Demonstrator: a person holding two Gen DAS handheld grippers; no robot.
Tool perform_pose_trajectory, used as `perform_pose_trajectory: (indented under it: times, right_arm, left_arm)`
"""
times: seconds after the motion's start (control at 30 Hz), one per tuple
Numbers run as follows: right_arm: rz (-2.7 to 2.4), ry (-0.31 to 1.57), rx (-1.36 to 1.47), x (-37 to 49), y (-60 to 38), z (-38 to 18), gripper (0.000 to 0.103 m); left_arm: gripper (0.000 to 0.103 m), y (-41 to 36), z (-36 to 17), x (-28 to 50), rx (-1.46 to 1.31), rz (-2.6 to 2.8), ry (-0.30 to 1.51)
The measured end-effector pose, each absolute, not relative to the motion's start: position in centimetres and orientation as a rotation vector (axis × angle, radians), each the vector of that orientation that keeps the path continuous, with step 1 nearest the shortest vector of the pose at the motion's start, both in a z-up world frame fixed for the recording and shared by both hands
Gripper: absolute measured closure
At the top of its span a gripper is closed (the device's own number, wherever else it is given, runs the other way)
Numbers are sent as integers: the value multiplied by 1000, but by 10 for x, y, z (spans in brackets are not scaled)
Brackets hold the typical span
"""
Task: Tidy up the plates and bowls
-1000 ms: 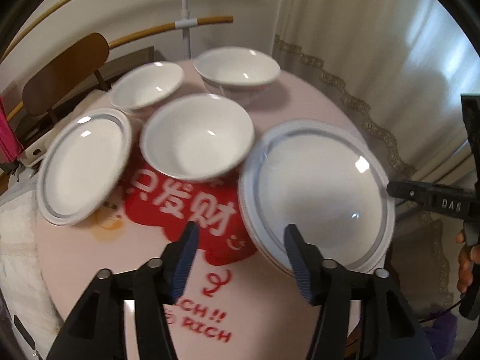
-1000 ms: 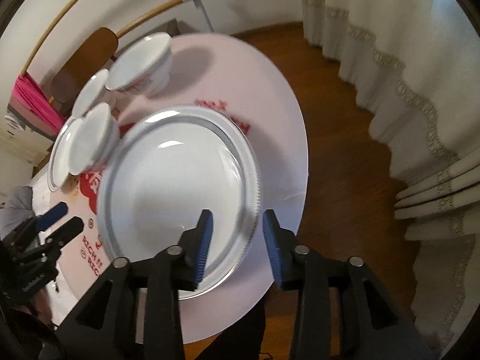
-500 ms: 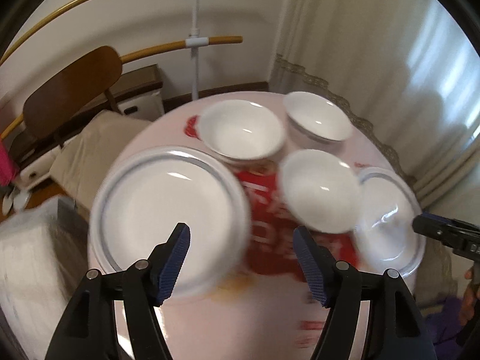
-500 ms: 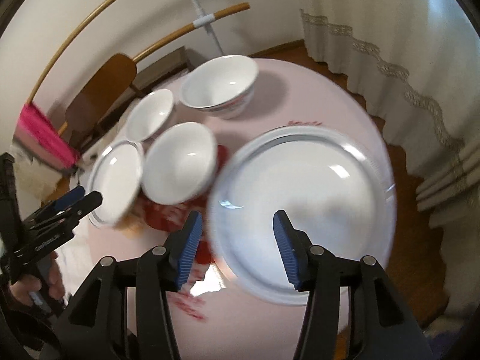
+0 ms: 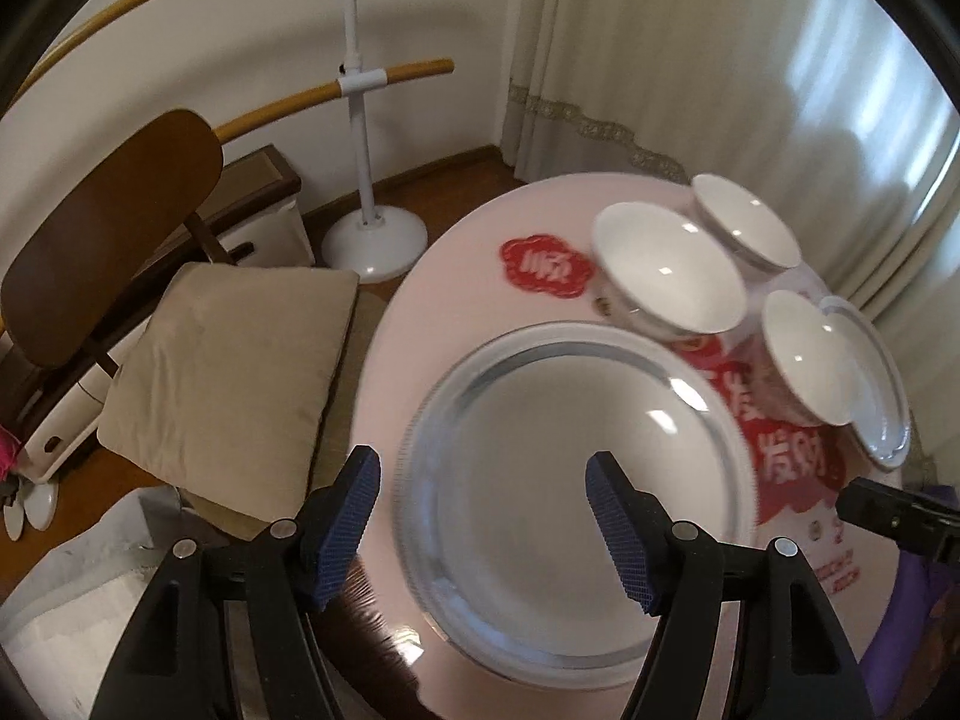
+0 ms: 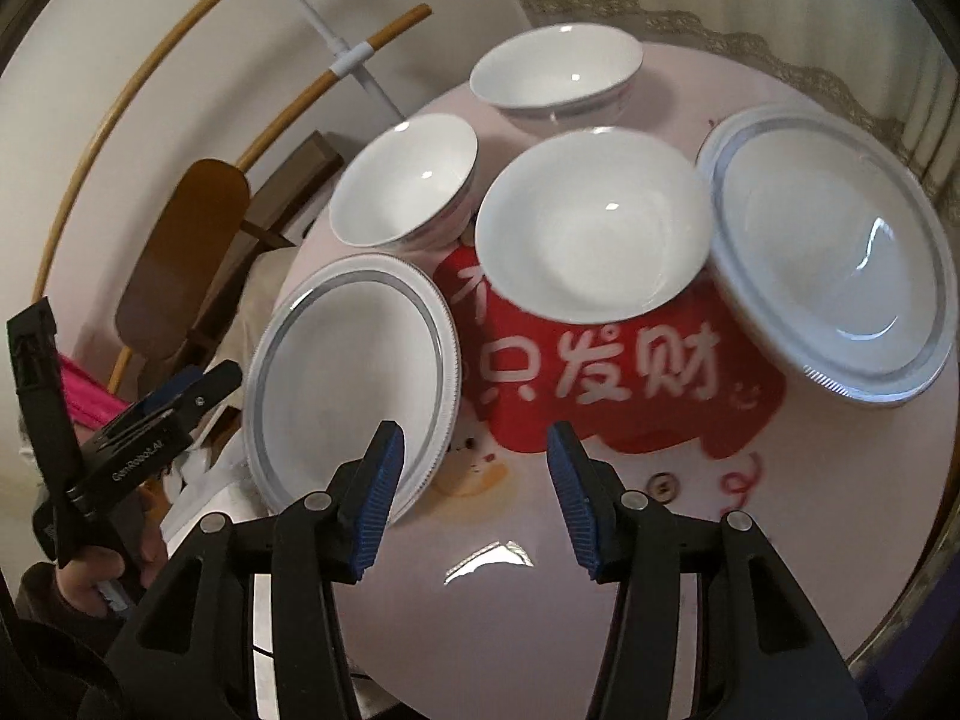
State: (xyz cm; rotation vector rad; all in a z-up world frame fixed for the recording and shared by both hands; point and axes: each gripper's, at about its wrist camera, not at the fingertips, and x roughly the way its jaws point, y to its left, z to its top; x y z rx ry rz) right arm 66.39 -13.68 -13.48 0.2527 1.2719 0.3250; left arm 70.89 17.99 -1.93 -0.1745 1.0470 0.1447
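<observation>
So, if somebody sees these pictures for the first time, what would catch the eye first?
Probably the red mat with white Chinese characters in the middle of the round pink table, ringed by white dishes: three bowls behind it and a grey-rimmed plate at each side. Next, the open right gripper in the foreground, holding nothing, and the open left gripper above the near plate.

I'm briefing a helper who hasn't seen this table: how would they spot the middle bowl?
Start at the round pink table and find its big red patch with white writing. The bowl sits on that patch's upper edge, between the two grey-rimmed plates. It is the widest of three bowls and nearest the right gripper.
</observation>
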Motion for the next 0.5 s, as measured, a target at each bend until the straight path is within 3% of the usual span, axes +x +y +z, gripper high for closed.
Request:
perform_pose_trajectory:
  times: [0.5]
  right_arm:
    - [244, 1316, 288, 658, -115, -159, 49]
  left_arm:
    - [36, 221, -43, 732, -196, 132, 1102]
